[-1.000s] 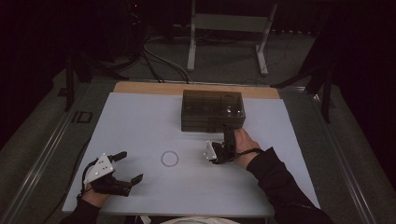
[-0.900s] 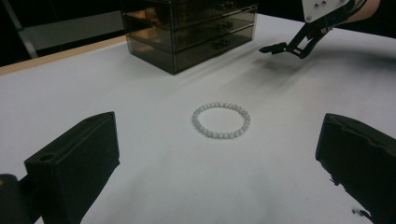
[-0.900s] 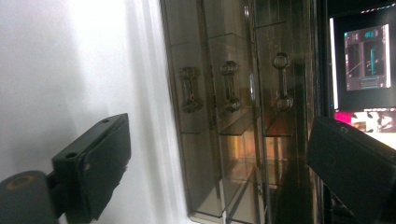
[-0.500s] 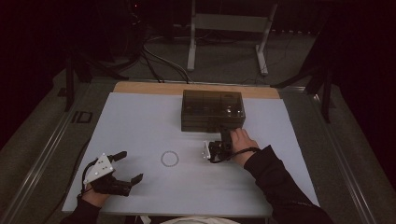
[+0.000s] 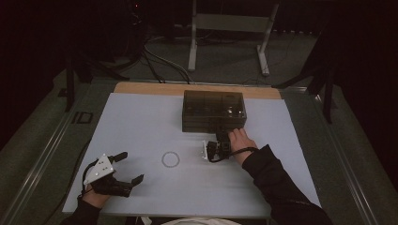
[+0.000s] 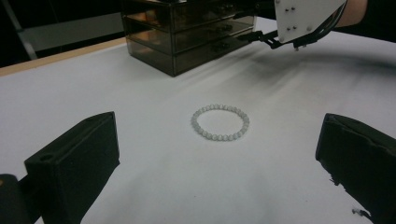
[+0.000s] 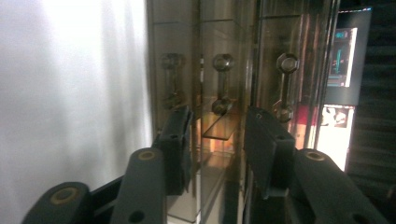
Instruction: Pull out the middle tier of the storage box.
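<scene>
1. A white table top (image 5: pixel 141 122) is seen from the high view, with a strip of bare wood along its far edge.
2. A smoked, see-through drawer box (image 5: pixel 214 110) is set at the far middle of the table; three drawers stacked one above another can be made out in the left gripper view (image 6: pixel 191 35).
3. A bracelet of small pale beads (image 6: pixel 219 122) lies flat on the table as a closed ring, nearer than the drawer box and well apart from it; in the high view it is found between the two grippers (image 5: pixel 170 159).
4. The left gripper (image 5: pixel 126 168) is held low at the near left of the table, and its jaws are spread wide with nothing between them. In its own view the bracelet lies ahead of the two black jaws, untouched.
5. The right gripper (image 5: pixel 224 133) is held at the front of the drawer box, by the right hand (image 5: pixel 240 143), with a dark sleeve (image 5: pixel 277 187) behind.
6. In the right gripper view the jaws are set narrowly apart on either side of a drawer's metal handle (image 7: pixel 222 84). The handle lies just beyond the jaw tips, and no contact with it can be made out.
7. Two further handles are seen, one on each side (image 7: pixel 171 79) (image 7: pixel 285 84).
</scene>
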Demonstrator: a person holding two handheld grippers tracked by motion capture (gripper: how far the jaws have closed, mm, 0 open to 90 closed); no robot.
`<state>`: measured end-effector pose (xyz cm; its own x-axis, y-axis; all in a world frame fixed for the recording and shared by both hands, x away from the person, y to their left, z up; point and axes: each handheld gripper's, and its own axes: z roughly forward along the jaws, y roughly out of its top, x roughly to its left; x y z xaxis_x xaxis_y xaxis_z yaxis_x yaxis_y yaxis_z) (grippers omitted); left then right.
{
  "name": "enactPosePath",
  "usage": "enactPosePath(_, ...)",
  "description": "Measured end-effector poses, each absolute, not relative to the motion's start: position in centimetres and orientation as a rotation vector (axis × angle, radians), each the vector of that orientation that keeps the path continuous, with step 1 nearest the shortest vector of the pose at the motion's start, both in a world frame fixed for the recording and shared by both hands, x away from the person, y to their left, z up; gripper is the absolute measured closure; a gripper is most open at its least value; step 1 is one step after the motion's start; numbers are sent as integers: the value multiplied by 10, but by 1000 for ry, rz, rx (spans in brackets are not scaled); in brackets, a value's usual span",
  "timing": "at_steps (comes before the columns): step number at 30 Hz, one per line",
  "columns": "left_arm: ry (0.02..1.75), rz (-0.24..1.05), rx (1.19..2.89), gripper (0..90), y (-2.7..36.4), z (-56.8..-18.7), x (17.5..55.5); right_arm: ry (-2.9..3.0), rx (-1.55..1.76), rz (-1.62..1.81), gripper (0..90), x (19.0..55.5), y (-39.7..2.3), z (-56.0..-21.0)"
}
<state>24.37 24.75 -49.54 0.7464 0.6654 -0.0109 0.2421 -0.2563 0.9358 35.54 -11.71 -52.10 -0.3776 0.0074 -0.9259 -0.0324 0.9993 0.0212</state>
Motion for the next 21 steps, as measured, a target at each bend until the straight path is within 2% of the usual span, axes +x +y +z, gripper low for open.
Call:
enactPosePath(10, 703, 473, 1829, 9, 248, -495, 244, 1937, -41, 9, 732, 365, -113, -525)
enactPosePath(21, 706, 473, 1828, 9, 248, -495, 244, 1940, -39, -16, 782, 371, -102, -526)
